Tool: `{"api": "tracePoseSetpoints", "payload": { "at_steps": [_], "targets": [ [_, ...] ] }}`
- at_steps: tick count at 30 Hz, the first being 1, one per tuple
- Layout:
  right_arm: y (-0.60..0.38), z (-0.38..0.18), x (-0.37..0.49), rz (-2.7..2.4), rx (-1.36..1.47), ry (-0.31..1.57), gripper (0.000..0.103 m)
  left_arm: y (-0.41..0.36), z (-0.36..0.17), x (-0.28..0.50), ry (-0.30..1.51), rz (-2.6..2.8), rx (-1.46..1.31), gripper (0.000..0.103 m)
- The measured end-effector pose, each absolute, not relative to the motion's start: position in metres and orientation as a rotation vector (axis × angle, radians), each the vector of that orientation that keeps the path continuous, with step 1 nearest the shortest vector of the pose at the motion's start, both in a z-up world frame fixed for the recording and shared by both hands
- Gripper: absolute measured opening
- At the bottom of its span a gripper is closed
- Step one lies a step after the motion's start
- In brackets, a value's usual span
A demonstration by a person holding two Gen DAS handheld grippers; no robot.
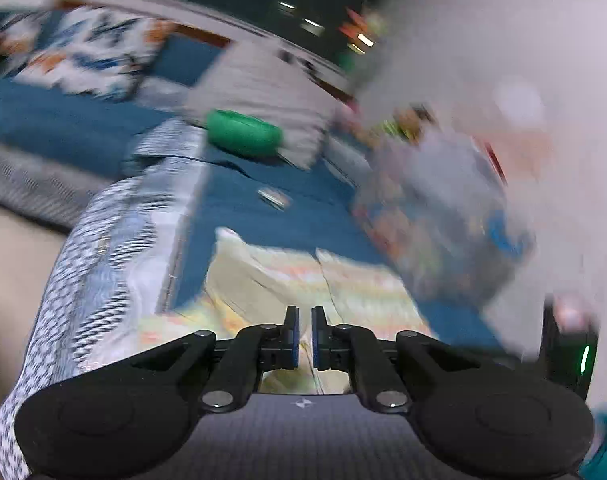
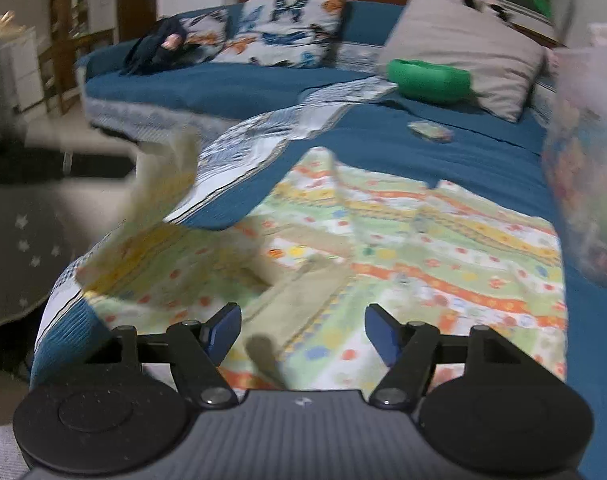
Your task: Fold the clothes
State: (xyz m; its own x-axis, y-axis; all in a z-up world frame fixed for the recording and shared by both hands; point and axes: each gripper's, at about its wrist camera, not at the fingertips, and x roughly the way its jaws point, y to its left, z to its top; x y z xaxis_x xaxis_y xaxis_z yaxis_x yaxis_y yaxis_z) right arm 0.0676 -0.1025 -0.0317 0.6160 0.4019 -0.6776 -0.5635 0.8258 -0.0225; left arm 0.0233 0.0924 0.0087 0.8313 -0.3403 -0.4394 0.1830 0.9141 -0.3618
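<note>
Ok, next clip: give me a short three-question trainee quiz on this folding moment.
1. True or false: the right gripper is open above the patterned garment.
2. Which lies farther back on the blue bed? A) the green object B) the garment C) neither, they touch
3. Fill in: the left gripper's pads are nearly ____.

Key: 1 true. 2 A; the green object lies against the grey pillow, well behind the garment. 3 closed; only a thin gap shows between them, and blur hides whether any cloth is pinched.
</note>
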Motion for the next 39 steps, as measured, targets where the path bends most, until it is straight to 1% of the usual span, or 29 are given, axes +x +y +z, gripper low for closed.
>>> {"api": "tracePoseSetpoints", "payload": {
  "at_steps": [1,3,4,7,8,9,11,14,16,20,23,28,29,30,31,33,36,39],
  "targets": [
    [-0.108,-0.029,0.068,0.545,-0.233,0.71,0.067,0.082,0.005,0.025,0.539,-0.301,-0.263,0.014],
    [-0.115,-0.026,0.069,0.532,-0.222,0.708,0.065,0.064,-0.003,0.026,0.565,-0.317,-0.178,0.025],
    [-0.119,-0.024,0.069,0.527,-0.217,0.706,0.064,0.059,-0.006,0.025,0.572,-0.321,-0.149,0.027],
    [-0.123,-0.021,0.07,0.538,-0.192,0.714,0.062,0.056,-0.013,0.019,0.58,-0.32,-0.104,0.038],
    [-0.122,-0.021,0.072,0.548,-0.182,0.72,0.06,0.056,-0.015,0.016,0.58,-0.318,-0.096,0.046],
    [-0.118,-0.021,0.074,0.564,-0.171,0.729,0.058,0.06,-0.017,0.013,0.582,-0.305,-0.094,0.048],
    [-0.111,-0.021,0.079,0.593,-0.152,0.745,0.057,0.069,-0.021,0.008,0.589,-0.271,-0.1,0.049],
    [-0.093,-0.027,0.089,0.634,-0.131,0.782,0.052,0.087,-0.027,0.001,0.603,-0.207,-0.121,0.056],
    [-0.076,-0.033,0.096,0.655,-0.135,0.805,0.049,0.099,-0.03,-0.004,0.608,-0.162,-0.142,0.058],
    [-0.047,-0.045,0.106,0.684,-0.167,0.833,0.041,0.122,-0.035,-0.013,0.616,-0.08,-0.194,0.068],
    [-0.026,-0.053,0.111,0.693,-0.191,0.845,0.038,0.132,-0.04,-0.016,0.63,-0.045,-0.215,0.071],
    [-0.011,-0.059,0.11,0.677,-0.247,0.83,0.036,0.138,-0.044,-0.017,0.636,-0.021,-0.231,0.075],
    [-0.01,-0.058,0.109,0.676,-0.248,0.825,0.028,0.138,-0.044,-0.017,0.636,-0.022,-0.233,0.076],
    [-0.011,-0.057,0.109,0.679,-0.245,0.818,0.013,0.137,-0.044,-0.017,0.635,-0.02,-0.233,0.078],
    [-0.012,-0.055,0.108,0.69,-0.24,0.814,0.01,0.136,-0.044,-0.018,0.633,-0.019,-0.232,0.079],
    [-0.013,-0.052,0.105,0.705,-0.235,0.808,0.008,0.134,-0.043,-0.017,0.631,-0.022,-0.228,0.083],
    [-0.019,-0.039,0.098,0.691,-0.236,0.768,0.008,0.126,-0.041,-0.013,0.633,-0.042,-0.214,0.086],
    [-0.036,-0.018,0.094,0.661,-0.222,0.719,0.008,0.118,-0.039,-0.009,0.634,-0.062,-0.199,0.087]
  ]
}}
